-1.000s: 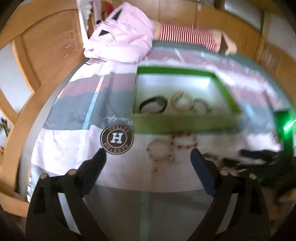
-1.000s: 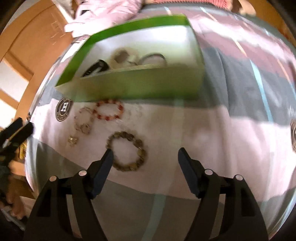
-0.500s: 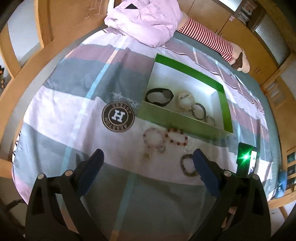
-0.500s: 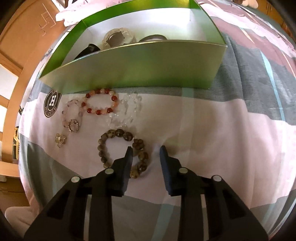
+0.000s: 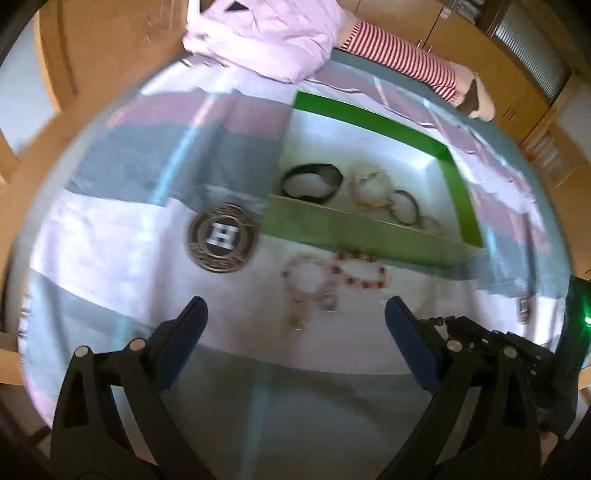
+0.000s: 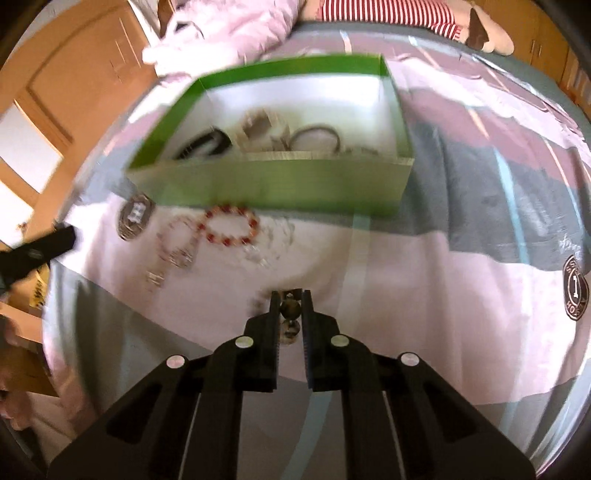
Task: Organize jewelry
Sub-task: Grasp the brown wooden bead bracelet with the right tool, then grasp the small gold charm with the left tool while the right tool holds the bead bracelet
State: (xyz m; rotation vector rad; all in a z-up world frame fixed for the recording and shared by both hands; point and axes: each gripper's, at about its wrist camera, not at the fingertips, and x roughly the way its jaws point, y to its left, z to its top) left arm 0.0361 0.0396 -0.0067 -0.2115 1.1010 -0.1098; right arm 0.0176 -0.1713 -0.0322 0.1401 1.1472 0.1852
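Note:
A green box (image 6: 280,184) (image 5: 369,230) with a white inside lies on the bed and holds a black band (image 5: 310,181), a pale bracelet (image 5: 371,184) and a dark ring (image 5: 406,206). In front of it lie a red bead bracelet (image 6: 231,225) (image 5: 360,269), a pink bead bracelet (image 5: 306,280) (image 6: 177,240) and a clear bead bracelet (image 6: 269,240). My right gripper (image 6: 290,304) is shut on a brown bead bracelet (image 6: 290,314), held above the sheet. My left gripper (image 5: 295,314) is open and empty, short of the pink bracelet.
The striped sheet carries round H logo patches (image 5: 221,236) (image 6: 135,218). A pink garment (image 5: 266,33) and a red-striped plush (image 5: 402,59) lie beyond the box. A wooden bed frame (image 5: 92,55) runs along the left. The right gripper's body shows at the lower right of the left wrist view (image 5: 498,343).
My right gripper has closed on the brown bead bracelet and lifted it off the sheet. My left gripper has moved closer to the jewelry, staying open.

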